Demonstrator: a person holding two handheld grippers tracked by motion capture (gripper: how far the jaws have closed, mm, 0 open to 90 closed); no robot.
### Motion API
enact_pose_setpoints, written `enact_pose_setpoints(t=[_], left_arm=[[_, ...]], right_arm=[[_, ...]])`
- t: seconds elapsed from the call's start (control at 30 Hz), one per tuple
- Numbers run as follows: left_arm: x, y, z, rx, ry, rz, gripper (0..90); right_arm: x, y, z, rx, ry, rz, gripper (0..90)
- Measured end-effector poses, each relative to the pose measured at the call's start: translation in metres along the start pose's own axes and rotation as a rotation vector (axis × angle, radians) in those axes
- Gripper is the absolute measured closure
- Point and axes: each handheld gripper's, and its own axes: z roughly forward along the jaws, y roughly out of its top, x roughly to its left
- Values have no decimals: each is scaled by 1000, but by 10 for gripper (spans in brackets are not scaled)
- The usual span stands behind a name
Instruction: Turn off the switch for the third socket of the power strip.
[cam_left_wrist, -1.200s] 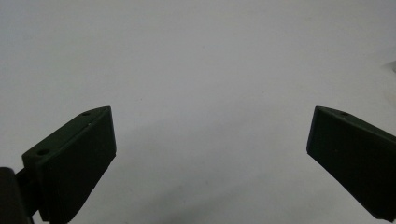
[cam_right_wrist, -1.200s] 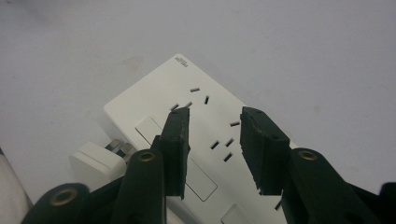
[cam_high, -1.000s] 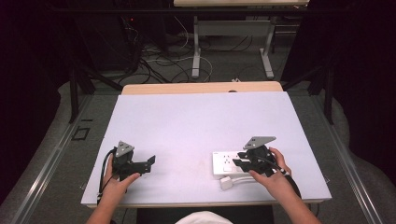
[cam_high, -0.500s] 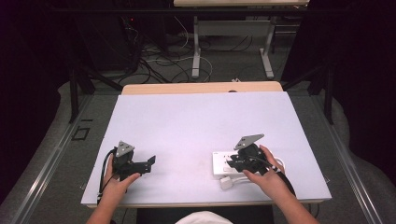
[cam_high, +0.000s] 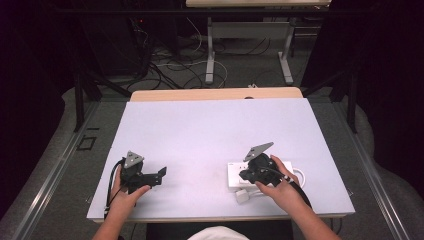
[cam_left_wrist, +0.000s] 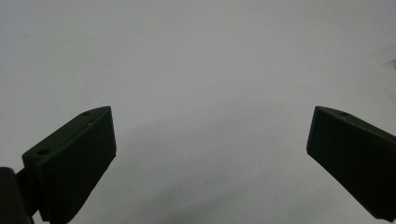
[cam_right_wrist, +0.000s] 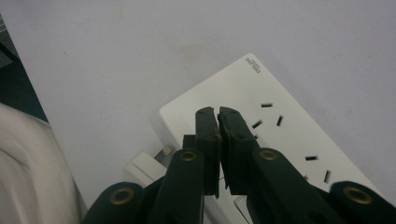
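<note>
At the table's near left, the left gripper (cam_high: 159, 175) is resting with its jaws spread wide over bare white tabletop (cam_high: 210, 135), holding nothing. To the right, the right gripper (cam_right_wrist: 218, 116) is hovering with jaws pressed together over a white power strip (cam_right_wrist: 280, 135) lying flat near the front edge (a white plug (cam_high: 242, 195) sits just beside it). The strip is probably light, rigid and smooth, best pinched across its narrow sides; its long axis is running roughly left-right.

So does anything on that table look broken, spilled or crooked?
Nothing stands out. The white power strip lies flat and looks undamaged, a white plug beside its near edge. The right claw is shut above it; the left claw is open over bare table.
</note>
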Motion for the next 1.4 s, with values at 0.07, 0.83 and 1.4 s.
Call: enact_pose_setpoints(t=[0.07,0.83,1.4], left_arm=[[0,0,0,1,1,0,14],[0,0,1,3,0,1,15],[0,0,1,4,-1,2,15]], right_arm=[[1,0,1,16,7,4,900],[1,1,17,50,20,-5,900],[2,1,22,48,30,-20,900]])
